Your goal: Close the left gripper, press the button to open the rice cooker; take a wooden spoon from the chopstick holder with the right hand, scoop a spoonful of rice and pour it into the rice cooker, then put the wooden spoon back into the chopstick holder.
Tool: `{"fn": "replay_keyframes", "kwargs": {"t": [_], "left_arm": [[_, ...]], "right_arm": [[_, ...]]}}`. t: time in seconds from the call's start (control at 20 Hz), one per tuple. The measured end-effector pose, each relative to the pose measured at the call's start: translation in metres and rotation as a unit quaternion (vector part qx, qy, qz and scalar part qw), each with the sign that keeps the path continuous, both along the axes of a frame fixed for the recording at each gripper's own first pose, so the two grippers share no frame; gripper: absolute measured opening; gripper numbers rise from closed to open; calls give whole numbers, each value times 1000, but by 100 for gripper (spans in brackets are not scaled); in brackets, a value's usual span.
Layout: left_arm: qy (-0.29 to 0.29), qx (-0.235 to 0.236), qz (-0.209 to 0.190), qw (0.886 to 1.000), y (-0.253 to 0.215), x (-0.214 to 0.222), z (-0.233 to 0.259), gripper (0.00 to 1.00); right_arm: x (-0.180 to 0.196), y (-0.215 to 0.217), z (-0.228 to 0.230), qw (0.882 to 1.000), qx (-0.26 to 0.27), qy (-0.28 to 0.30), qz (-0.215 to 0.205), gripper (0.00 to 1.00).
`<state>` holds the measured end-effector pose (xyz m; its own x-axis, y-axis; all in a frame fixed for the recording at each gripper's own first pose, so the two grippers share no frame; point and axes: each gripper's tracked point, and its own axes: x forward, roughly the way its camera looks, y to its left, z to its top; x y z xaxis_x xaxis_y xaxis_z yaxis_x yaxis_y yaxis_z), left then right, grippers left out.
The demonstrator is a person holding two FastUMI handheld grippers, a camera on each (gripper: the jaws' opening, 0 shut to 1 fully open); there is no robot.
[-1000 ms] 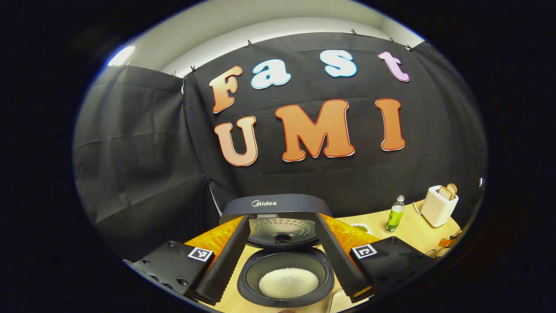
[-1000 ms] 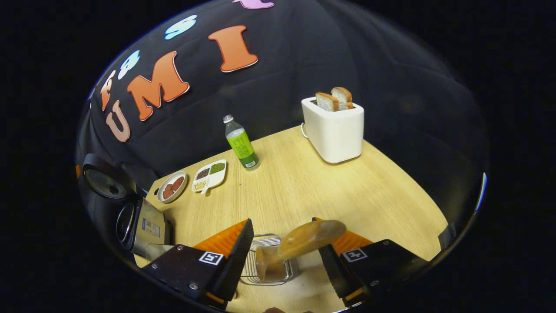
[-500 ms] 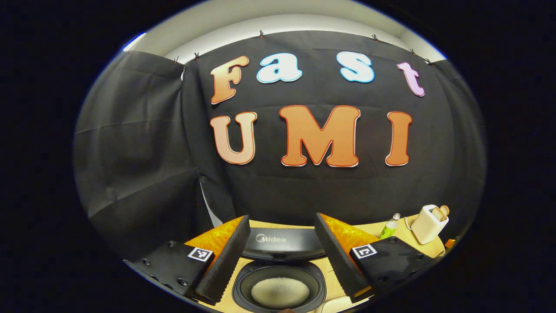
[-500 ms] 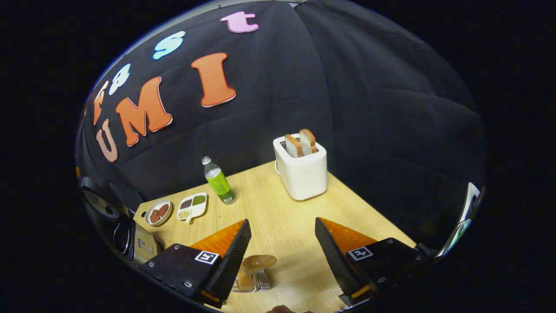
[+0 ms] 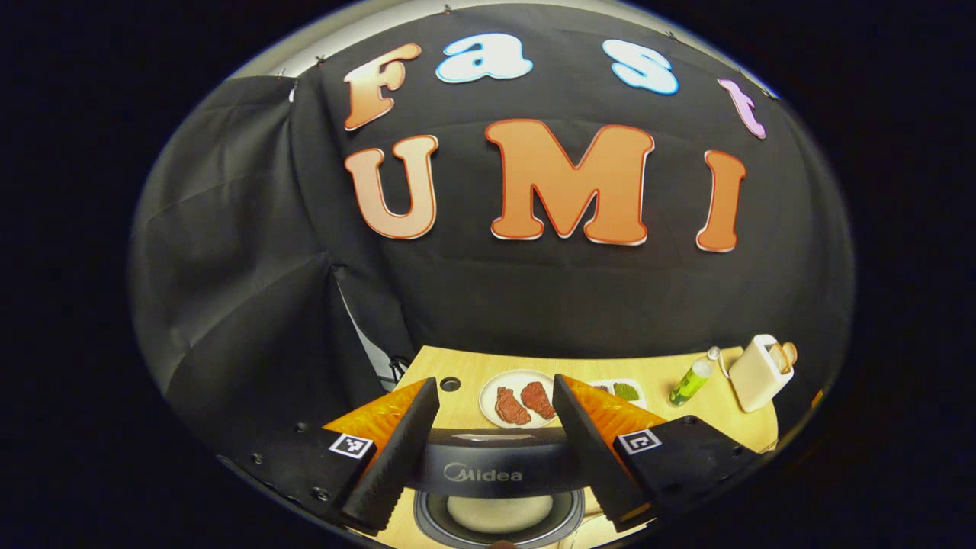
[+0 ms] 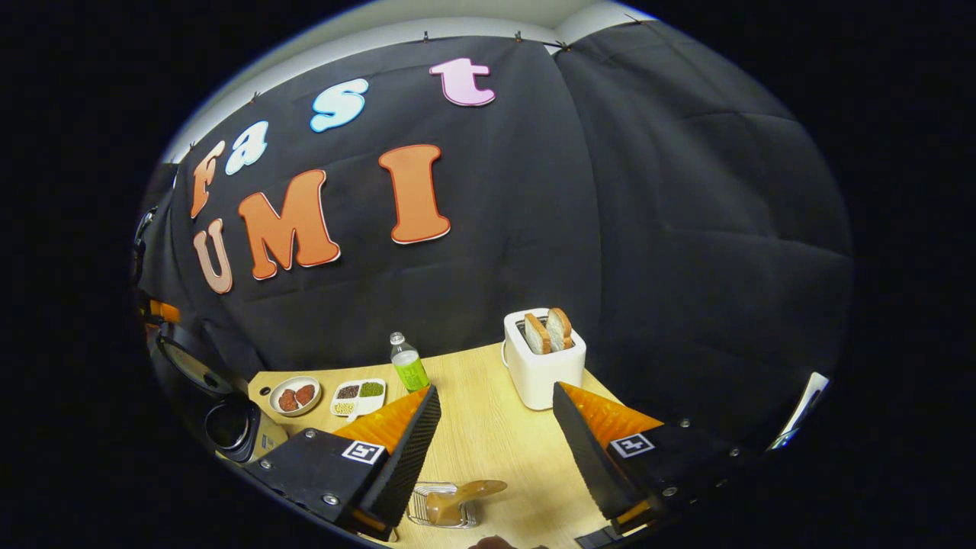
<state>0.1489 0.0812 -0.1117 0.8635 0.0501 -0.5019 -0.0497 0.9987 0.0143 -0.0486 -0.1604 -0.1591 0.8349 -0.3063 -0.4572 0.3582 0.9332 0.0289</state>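
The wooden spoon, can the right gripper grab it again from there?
Probably yes. The right gripper is open, and the wooden spoon leans out of the chopstick holder just below it, with nothing between.

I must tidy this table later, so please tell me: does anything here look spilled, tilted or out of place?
Nothing stands out. The rice cooker stands open with rice inside, none spilled around it. The wooden spoon sits tilted in its wire holder. The toaster, bottle and plates stand upright on the table.
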Motion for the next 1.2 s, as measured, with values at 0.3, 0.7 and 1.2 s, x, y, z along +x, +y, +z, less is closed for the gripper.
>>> {"fn": "replay_keyframes", "kwargs": {"t": [0.3,0.7,1.2], "left_arm": [[135,-33,-15,990,-17,-44,-49,98],[266,-37,-10,963,-21,-103,-120,99],[359,-45,-4,932,-33,-124,-179,95]], "right_arm": [[6,13,4,1000,-13,0,19,92],[24,42,6,998,-16,-9,57,92],[25,82,0,994,-15,-5,104,92]]}}
